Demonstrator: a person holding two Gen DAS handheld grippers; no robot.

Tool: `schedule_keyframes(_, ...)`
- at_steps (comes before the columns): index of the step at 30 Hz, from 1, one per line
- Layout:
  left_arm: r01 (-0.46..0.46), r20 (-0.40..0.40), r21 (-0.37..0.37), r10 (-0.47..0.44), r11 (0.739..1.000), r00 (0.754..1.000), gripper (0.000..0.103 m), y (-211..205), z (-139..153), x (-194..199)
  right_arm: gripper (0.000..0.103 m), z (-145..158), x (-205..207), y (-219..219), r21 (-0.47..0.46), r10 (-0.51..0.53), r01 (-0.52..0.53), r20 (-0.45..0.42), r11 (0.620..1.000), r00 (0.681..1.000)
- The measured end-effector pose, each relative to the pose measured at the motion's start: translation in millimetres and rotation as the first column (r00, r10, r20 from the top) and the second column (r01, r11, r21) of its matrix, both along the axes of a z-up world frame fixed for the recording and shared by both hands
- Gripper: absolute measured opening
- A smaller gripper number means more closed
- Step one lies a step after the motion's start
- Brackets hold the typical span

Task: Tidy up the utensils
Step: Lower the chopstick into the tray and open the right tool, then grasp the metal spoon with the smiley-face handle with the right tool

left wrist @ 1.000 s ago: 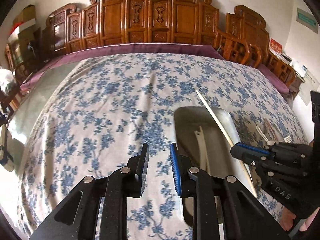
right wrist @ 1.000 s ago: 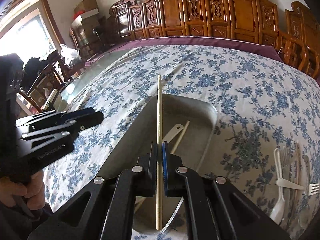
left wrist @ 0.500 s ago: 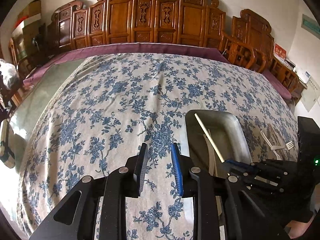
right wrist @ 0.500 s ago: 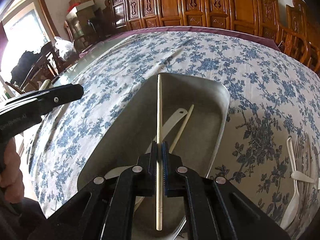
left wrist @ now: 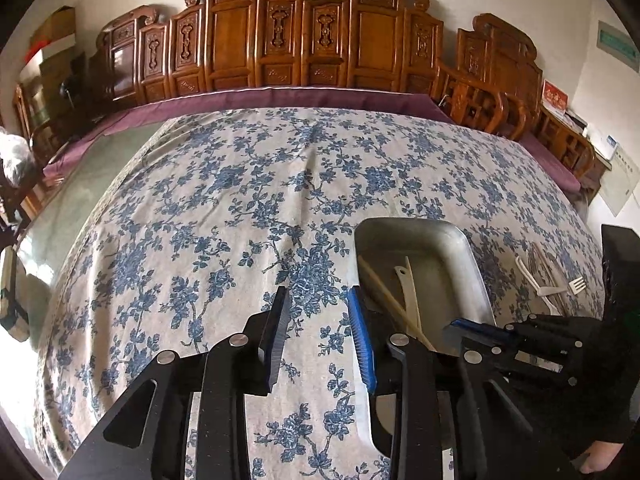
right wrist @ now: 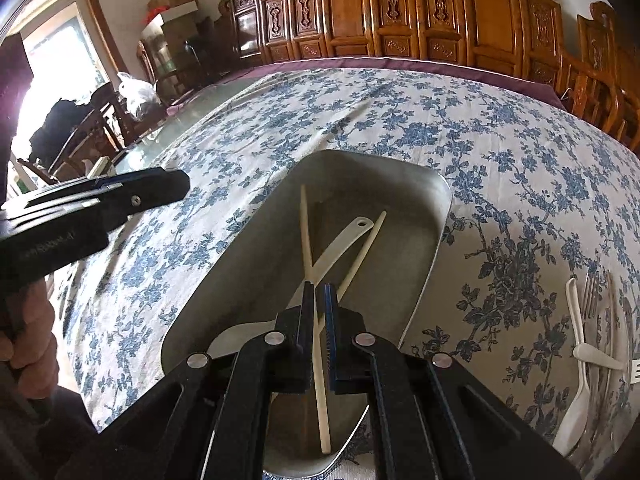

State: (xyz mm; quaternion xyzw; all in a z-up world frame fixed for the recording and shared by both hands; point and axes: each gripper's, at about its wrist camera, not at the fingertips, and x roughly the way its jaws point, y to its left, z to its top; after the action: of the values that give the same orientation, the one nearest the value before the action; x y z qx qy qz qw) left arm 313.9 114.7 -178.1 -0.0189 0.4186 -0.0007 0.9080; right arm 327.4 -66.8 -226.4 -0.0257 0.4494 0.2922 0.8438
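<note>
My right gripper [right wrist: 319, 286] is shut on a pale chopstick [right wrist: 306, 232], low over the metal tray [right wrist: 436, 184]. The chopstick leans left, its far tip down inside the tray. A second chopstick [right wrist: 364, 248] and a white plastic utensil [right wrist: 344, 240] lie crossed in the tray under it. My left gripper [left wrist: 316, 292] hangs over the floral tablecloth just left of the tray [left wrist: 408, 224]; its jaws are opening and nothing is between them. The right gripper [left wrist: 460, 324] shows at the tray's near right in the left wrist view.
Loose utensils lie on the cloth right of the tray: a white plastic spoon [right wrist: 576, 328], a metal fork [right wrist: 590, 292] and a white fork [left wrist: 576, 285]. Carved wooden chairs [left wrist: 280, 40] line the table's far edge. A hand [right wrist: 28, 328] holds the left gripper.
The right gripper has sunk toward the tray with the chopstick, which now leans left with its tip inside the tray. The left gripper's jaws have spread wider.
</note>
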Motion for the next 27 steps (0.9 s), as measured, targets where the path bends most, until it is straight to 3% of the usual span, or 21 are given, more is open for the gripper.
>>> schedule_keyframes(6, 0.010, 0.002, 0.001, -0.010, 1.000, 1.000, 0.028, -6.3, 1.5, -0.7, 0.007, 14.3, -5.6, -13.0, 0.012, -0.005, 0.005, 0.029, 1.000, 1.000)
schedule_keyframes(13, 0.055, 0.017, 0.000, -0.055, 0.998, 0.998, 0.034, -28.4, 9.9, -5.7, 0.007, 37.6, -30.2, -60.2, -0.011, -0.029, 0.030, 0.092, 0.999, 0.995)
schedule_keyframes(16, 0.080, 0.028, 0.002, -0.080, 0.997, 0.996, 0.036, -40.2, 15.1, -9.2, 0.020, 45.0, -42.9, -89.1, -0.022, -0.056, 0.059, 0.106, 0.998, 0.993)
schedule_keyframes(19, 0.103, 0.032, 0.004, -0.103, 0.995, 0.994, 0.037, -53.8, 19.2, -12.8, 0.021, 49.4, -55.1, -116.7, -0.040, -0.089, 0.094, 0.114, 0.995, 0.989)
schedule_keyframes(22, 0.122, 0.044, 0.007, -0.122, 0.993, 0.992, 0.052, -68.2, 24.0, -17.5, 0.021, 50.8, -68.9, -141.8, -0.061, -0.124, 0.132, 0.121, 0.989, 0.985)
schedule_keyframes(27, 0.148, 0.047, 0.002, -0.148, 0.989, 0.988, 0.060, -94.5, 27.2, -23.2, 0.022, 48.3, -83.6, -182.0, -0.100, -0.176, 0.189, 0.119, 0.977, 0.977)
